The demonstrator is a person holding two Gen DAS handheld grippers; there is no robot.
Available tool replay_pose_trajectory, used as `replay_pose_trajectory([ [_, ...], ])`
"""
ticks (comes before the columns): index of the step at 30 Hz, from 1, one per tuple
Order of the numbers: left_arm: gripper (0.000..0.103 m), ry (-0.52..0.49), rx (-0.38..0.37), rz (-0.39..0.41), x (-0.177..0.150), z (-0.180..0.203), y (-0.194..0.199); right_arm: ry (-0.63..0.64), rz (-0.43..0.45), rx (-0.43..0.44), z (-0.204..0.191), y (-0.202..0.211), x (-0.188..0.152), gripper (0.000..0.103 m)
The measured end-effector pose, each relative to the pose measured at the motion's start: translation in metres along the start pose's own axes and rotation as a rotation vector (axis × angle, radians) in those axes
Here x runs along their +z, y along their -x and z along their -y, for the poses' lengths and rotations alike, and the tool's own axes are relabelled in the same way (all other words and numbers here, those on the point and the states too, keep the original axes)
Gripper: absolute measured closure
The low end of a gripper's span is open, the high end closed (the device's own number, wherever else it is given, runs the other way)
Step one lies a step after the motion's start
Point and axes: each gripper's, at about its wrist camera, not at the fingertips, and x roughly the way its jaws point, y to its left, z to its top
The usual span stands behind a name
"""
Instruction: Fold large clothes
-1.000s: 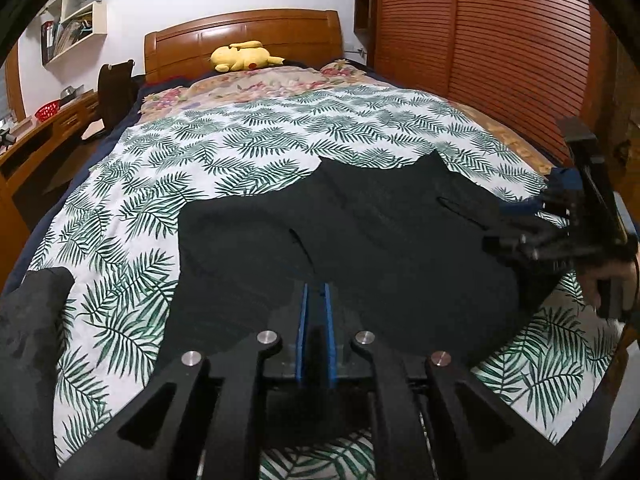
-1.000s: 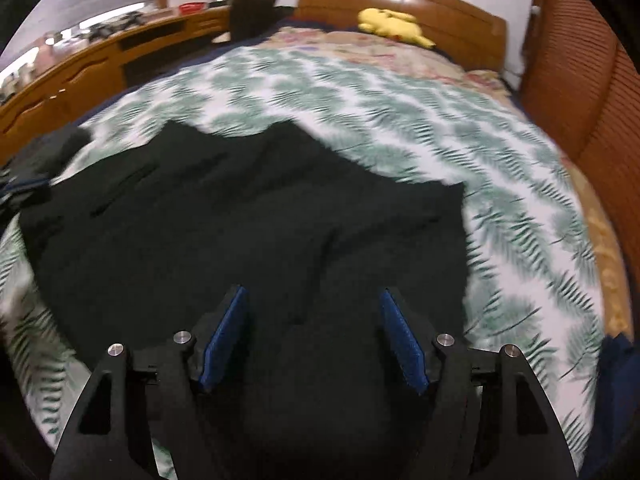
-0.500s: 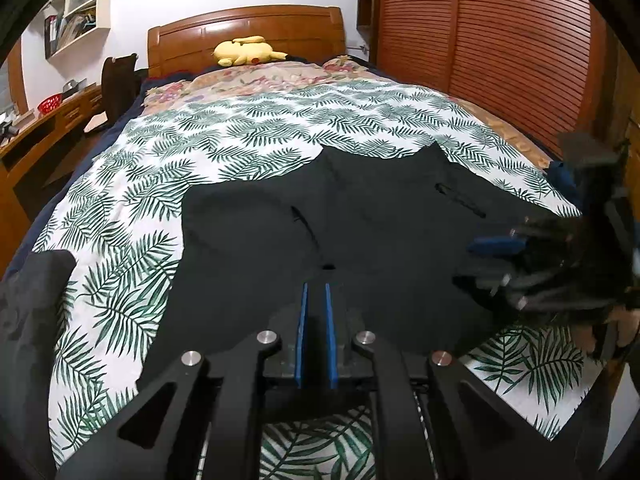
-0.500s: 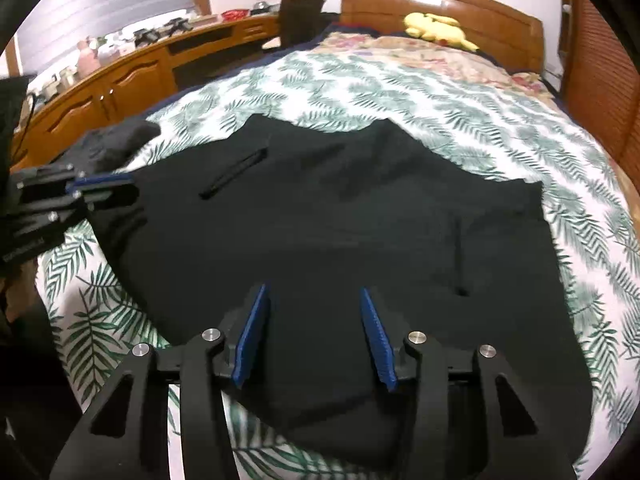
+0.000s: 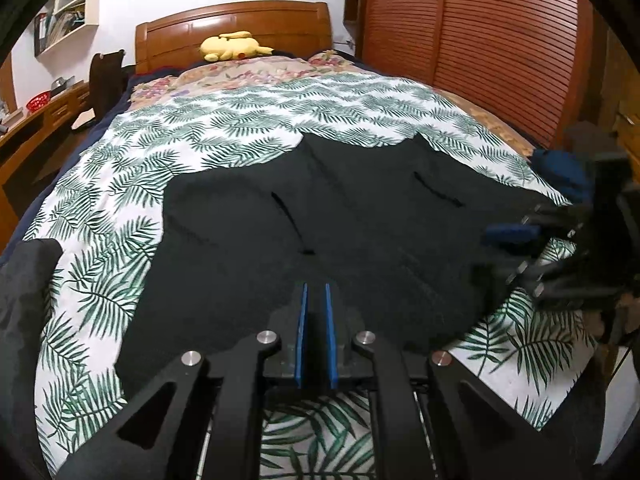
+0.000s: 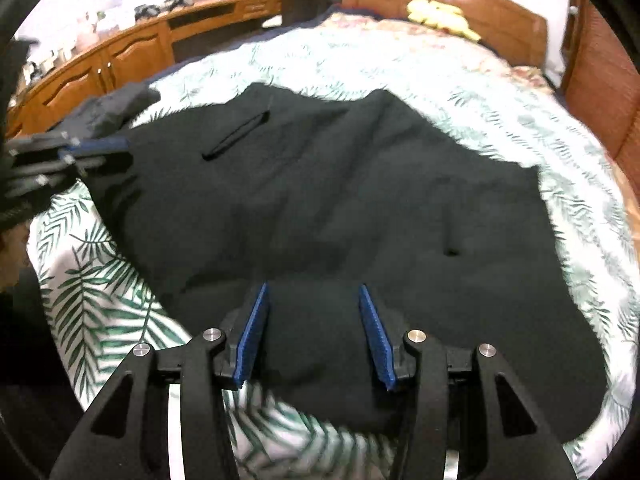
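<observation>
A large black garment (image 5: 360, 220) lies spread on the palm-leaf bedsheet (image 5: 120, 184); two pocket slits show on it. My left gripper (image 5: 316, 312) is shut, and the garment's near hem runs in between its blue pads. In the right wrist view the left gripper (image 6: 96, 148) sits at the garment's (image 6: 340, 180) left corner. My right gripper (image 6: 312, 320) holds its jaws half-wide, and a raised bunch of black fabric fills the gap between the pads. In the left wrist view the right gripper (image 5: 504, 248) is blurred at the garment's right corner.
A dark clothing pile (image 5: 24, 280) lies at the bed's left edge. A yellow plush toy (image 5: 232, 46) rests by the wooden headboard (image 5: 240, 20). A slatted wooden wardrobe (image 5: 480, 40) stands on the right, and a long desk (image 6: 100, 64) on the left.
The right jaws have narrowed from wide apart onto a bunch of fabric. The right gripper has drawn back from mid-garment to its near edge. The left gripper stays shut.
</observation>
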Motion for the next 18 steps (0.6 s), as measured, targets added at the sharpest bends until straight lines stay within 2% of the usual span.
replay_pose_trajectory([
  [4, 0.097, -0.007, -0.012, -0.019, -0.003, 0.006, -0.005, -0.046, 0.028, -0.099, 0.029, 0.027, -0.013, 0.055],
  [8, 0.097, 0.002, -0.014, -0.038, -0.005, 0.005, -0.011, -0.095, -0.028, -0.192, 0.062, 0.026, -0.036, 0.055],
  [11, 0.097, 0.013, -0.013, -0.044, -0.007, 0.003, -0.014, -0.127, -0.104, -0.148, 0.075, 0.006, -0.059, 0.053],
  [14, 0.097, 0.023, -0.011, -0.048, -0.008, 0.001, -0.014, -0.135, -0.075, -0.140, 0.077, 0.006, -0.066, 0.053],
  [18, 0.097, 0.022, -0.007, -0.042, -0.008, 0.001, -0.013, -0.102, -0.081, -0.181, 0.069, 0.008, -0.063, 0.052],
])
